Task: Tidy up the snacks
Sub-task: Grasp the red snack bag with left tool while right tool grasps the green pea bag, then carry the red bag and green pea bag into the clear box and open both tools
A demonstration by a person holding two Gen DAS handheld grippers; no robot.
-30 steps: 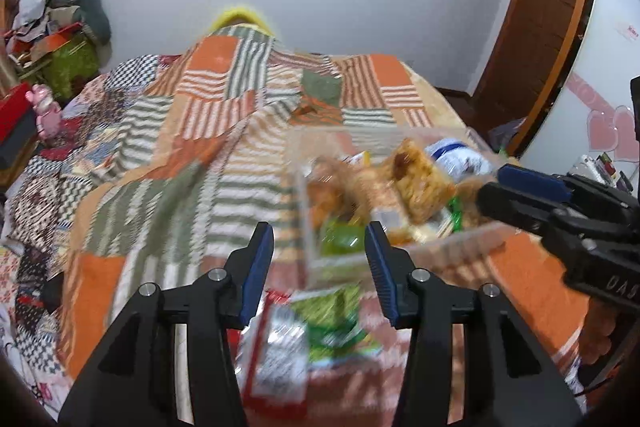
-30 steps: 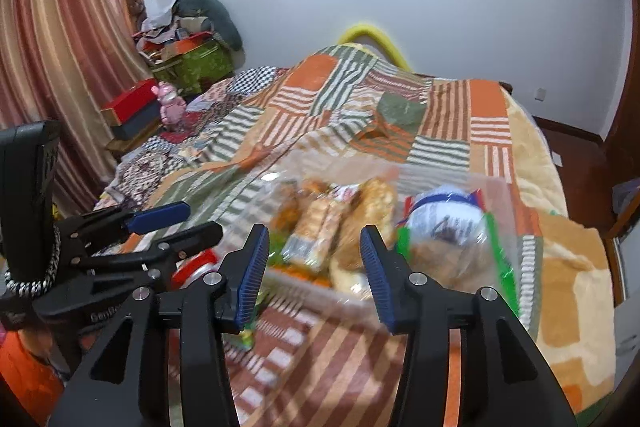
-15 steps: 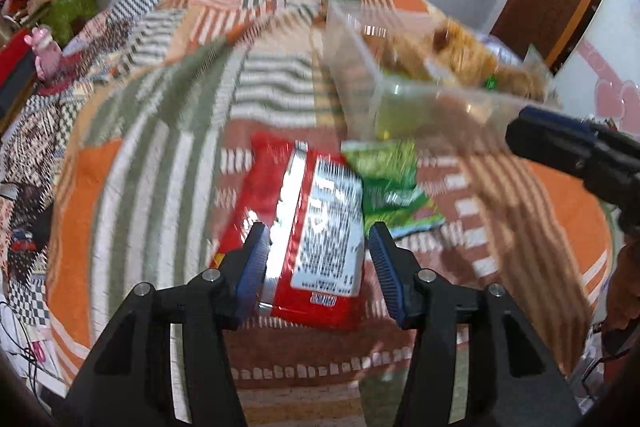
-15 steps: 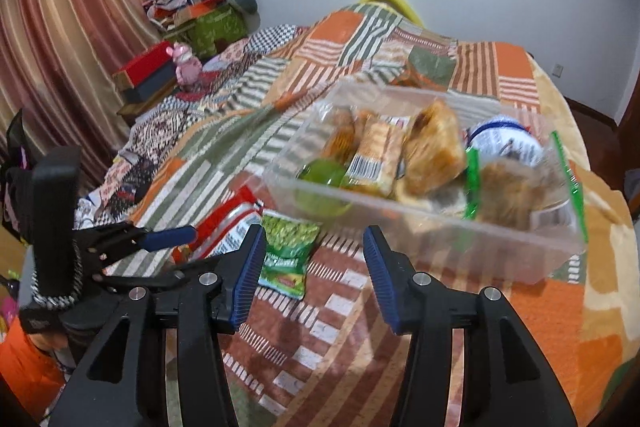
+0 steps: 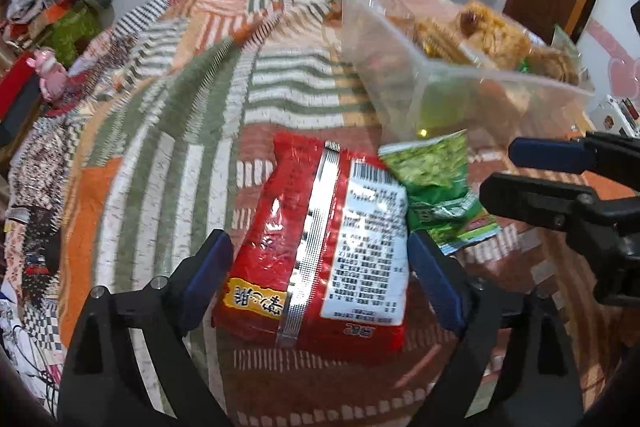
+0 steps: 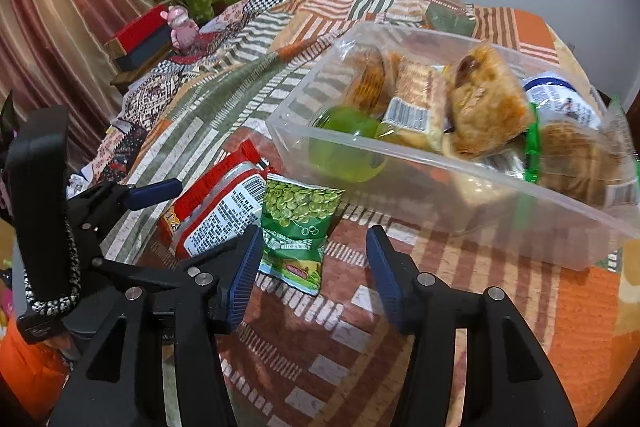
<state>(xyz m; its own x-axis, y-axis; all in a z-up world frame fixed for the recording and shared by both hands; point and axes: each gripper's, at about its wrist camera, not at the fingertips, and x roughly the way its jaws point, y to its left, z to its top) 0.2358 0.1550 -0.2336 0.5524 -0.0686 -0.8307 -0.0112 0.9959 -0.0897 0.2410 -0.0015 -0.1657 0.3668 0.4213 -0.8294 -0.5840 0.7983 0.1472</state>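
While packed with wrapped pastries (image 6: pixel 486 103), the clear bin (image 6: pixel 452 195) rests on the bedspread (image 6: pixel 248 75).

Left tongs (image 5: pixel 320 279) now down over the red packet (image 5: pixel 320 247), jaws opening wide to straddle it, no contact seen. Right tongs (image 6: pixel 308 267) lower too, opening slightly, green pea bag (image 6: pixel 298 223) at their ten o'clock.

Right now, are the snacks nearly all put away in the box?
Mostly. The clear plastic bin already holds several wrapped snacks. Nothing is gripped yet: the left gripper is opening around the red packet without pressing it, and the right gripper is opening by the green pea packet. Both packets lie on the quilt.
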